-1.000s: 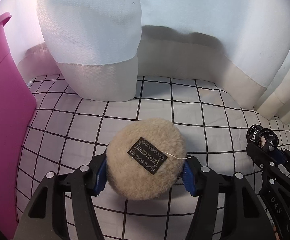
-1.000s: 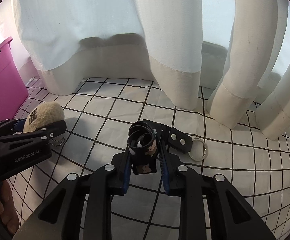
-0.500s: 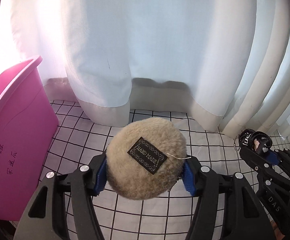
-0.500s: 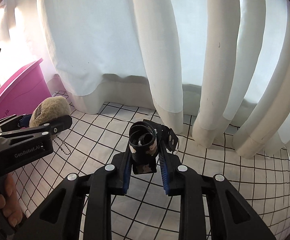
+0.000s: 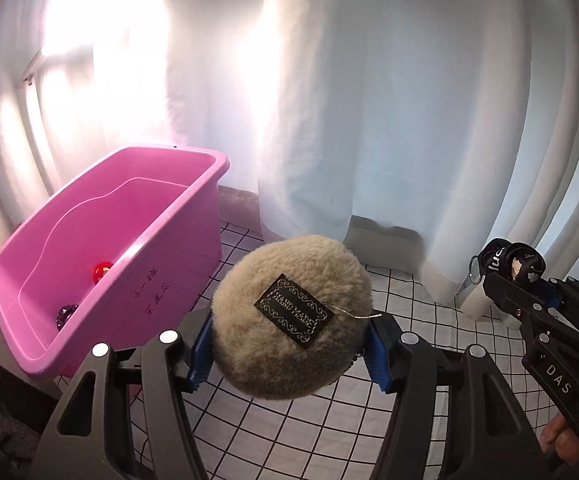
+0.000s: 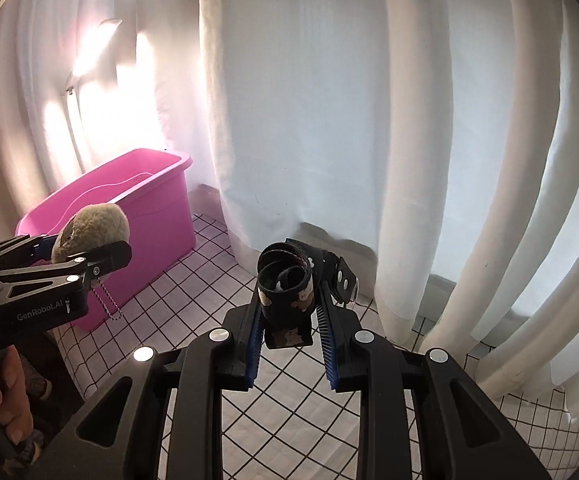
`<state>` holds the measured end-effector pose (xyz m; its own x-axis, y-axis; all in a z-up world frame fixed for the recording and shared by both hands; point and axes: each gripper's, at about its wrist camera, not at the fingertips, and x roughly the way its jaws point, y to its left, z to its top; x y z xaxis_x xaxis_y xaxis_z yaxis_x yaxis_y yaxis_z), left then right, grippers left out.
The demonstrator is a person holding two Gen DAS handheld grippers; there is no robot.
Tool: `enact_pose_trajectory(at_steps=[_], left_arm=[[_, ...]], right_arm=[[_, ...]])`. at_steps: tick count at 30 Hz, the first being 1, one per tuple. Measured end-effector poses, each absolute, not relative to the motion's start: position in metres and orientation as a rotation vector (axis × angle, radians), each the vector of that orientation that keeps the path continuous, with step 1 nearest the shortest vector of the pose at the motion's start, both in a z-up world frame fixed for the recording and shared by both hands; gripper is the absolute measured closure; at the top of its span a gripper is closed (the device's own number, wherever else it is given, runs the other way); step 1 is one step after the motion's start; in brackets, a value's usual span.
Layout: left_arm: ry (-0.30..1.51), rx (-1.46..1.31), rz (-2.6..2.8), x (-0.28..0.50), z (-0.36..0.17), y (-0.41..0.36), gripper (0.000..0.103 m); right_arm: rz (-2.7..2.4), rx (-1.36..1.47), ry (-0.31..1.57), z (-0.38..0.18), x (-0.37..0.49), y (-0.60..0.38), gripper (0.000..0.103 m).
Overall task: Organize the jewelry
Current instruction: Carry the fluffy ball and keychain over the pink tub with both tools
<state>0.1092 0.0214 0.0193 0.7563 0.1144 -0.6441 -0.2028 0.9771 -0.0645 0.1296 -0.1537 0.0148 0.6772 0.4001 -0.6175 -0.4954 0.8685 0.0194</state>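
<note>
Left tongs (image 5: 289,354) clamped on a round tan plush pouch (image 5: 291,316) with a black "HAND MADE" label; blue pads press its 9 and 3 o'clock flanks; pouch held clear of the surface, label face turned toward the camera, label's long axis running from 10 to 4 o'clock; a ball chain (image 6: 107,300) hangs from the pouch, seen in the right wrist view.

Right tongs (image 6: 289,316) closed on a rolled black patterned strap (image 6: 285,288) with a snap tab and a metal ring at its 3 o'clock side; roll stands roughly upright between the blue ribbed pads, open coil end facing up at 12 o'clock, long axis along the fingers; a flat end of the strap sticks out below the coil toward the camera.

From the left wrist view the right tongs and strap sit at 3 o'clock of the pouch, apart from it; from the right wrist view the left tongs (image 6: 89,258) sit at 9 o'clock.

Pink rectangular plastic bin (image 5: 193,216) at 10 o'clock of the pouch, near it, handwritten red characters on its side; inside lie a red bead-like item (image 5: 102,271) and a small purplish gem-like item (image 5: 66,314), too small to identify.

Surface: white cloth with black grid lines (image 5: 285,428); whether it covers a desk or a bed I cannot tell; white curtains (image 5: 389,120) hang in folds behind, strong backlight at upper left.
</note>
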Motion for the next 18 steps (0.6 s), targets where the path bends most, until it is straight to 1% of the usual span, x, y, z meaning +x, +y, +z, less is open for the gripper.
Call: enact_pose_trajectory(at_steps=[9,18], left_arm=[[0.625,-0.182,0.357,0.058,0.051,0.081,0.044],[0.568,-0.216,0.458,0.032,0.081,0.175,0.044]], right_arm=[[0.716,-0.205,0.576,0.054,0.117,-0.076,0.079],[0.836,-0.231,0.54,0.084,0.123,0.026,0.079]])
